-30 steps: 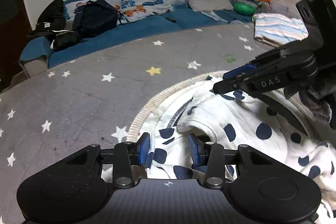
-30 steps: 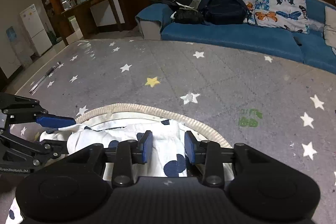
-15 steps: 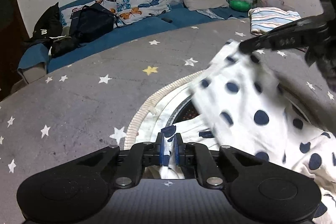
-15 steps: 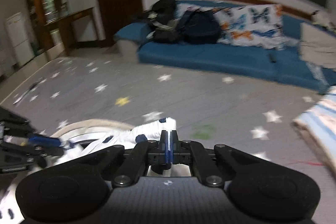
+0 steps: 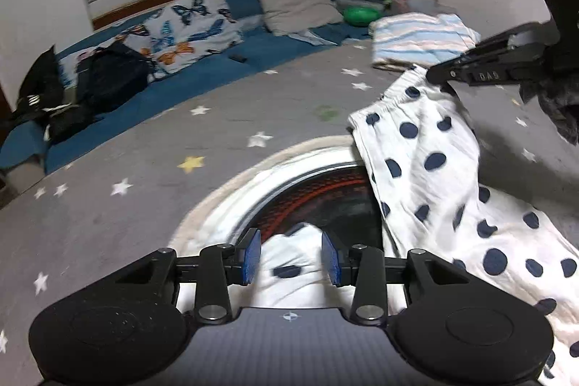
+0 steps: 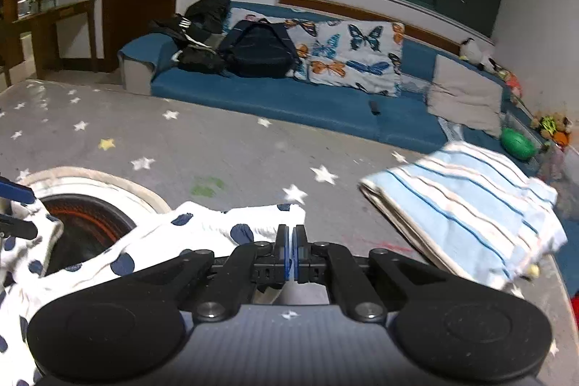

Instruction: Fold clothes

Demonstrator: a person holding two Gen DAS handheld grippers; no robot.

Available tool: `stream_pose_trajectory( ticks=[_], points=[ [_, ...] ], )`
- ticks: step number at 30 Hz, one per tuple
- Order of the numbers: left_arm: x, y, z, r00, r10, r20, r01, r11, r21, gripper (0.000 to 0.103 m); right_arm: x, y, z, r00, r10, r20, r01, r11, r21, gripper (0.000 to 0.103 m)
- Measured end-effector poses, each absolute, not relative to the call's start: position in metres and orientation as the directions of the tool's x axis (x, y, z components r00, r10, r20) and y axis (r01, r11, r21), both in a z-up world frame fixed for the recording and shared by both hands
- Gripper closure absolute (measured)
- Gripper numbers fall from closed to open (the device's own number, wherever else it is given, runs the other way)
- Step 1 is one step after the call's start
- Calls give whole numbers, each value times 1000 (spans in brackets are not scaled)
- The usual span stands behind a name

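Right hand-held gripper (image 6: 290, 243), clamped on the dotted garment (image 5: 427, 169), has hauled it from the basket (image 5: 289, 161) while the left hand-held gripper (image 5: 291, 255) has just reopened, pads apart around cloth, so unfolding begins.

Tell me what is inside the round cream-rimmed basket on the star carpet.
Inside the round cream-rimmed basket a dark, red-streaked lining shows, with part of the white navy-dotted garment trailing out over the rim. The garment covers the rest of the inside, so whether more clothes lie there cannot be seen.

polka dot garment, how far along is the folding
Done: one striped blue cloth lies folded on the star rug. In hand: the right gripper is shut on the polka dot garment, lifting it from the basket; the left gripper has just reopened around cloth. Left: spreading and folding it.
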State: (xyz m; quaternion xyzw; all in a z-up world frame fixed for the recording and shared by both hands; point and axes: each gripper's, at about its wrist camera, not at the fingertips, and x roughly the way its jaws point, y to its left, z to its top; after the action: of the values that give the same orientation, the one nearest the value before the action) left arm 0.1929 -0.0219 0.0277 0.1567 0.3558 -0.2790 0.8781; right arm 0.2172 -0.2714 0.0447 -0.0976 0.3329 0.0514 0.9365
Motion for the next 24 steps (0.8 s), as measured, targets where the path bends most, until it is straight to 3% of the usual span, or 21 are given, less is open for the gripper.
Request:
stream_pose_trajectory(
  ticks=[4,7,8,11,15,18,20,24],
  points=[
    [196,-31,18,579,-365,-729,602,794,80,64,211,-286,39,758,5,-652,-135,980,-149,101],
    [196,-32,18,584,-368,-724,601,795,80,80,206,-292,35,749,-1,-662,-130,980,-148,100],
    [195,-33,19,598,-354,-719,596,797,103,93,206,-293,35,749,-3,-663,-127,981,-148,99],
    [198,-27,26,638,-319,-701,534,839,104,102,208,-297,34,743,-4,-669,-118,984,-137,97],
    [213,-3,40,713,-249,-656,389,918,74,103,208,-297,34,744,3,-668,-115,986,-124,96],
    [220,17,48,727,-241,-643,333,943,23,103,207,-296,35,747,11,-665,-120,986,-118,85],
    [217,20,51,709,-287,-644,377,926,3,102,206,-296,36,750,16,-662,-121,986,-113,77],
    [203,2,46,654,-363,-664,520,853,45,99,206,-294,36,743,27,-669,-126,987,-101,76]
  ],
)
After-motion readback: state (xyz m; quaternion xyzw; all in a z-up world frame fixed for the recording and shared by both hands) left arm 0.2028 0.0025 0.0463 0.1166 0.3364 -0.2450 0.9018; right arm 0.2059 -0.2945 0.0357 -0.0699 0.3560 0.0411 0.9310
